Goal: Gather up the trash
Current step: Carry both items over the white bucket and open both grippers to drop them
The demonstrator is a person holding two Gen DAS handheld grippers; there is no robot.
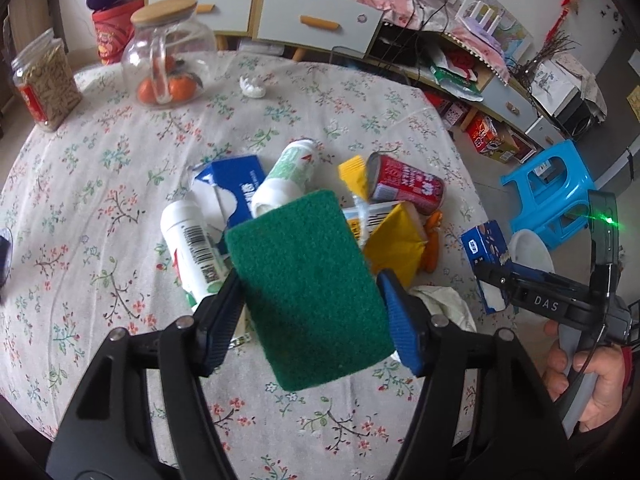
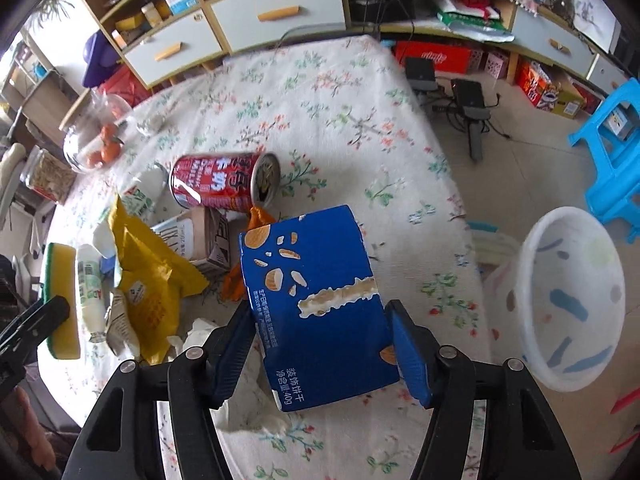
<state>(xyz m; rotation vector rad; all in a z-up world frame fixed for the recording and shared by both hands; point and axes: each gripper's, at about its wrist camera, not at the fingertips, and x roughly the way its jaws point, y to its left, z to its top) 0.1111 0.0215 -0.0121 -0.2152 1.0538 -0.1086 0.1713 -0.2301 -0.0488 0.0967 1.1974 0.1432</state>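
We grip the green sponge [image 1: 310,284] in our left gripper [image 1: 308,312], above the floral tablecloth [image 1: 100,184]. The red can [image 1: 404,184] lies beyond it amid the litter.

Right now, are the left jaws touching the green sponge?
Touching. Left wrist view: the left gripper has both blue pads pressed on the green sponge, lifted above the table.

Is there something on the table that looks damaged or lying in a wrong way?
Yes. The red can lies on its side with its open end showing. The blue box between the right hand-held gripper fingers is torn along its top edge, beside other toppled trash.
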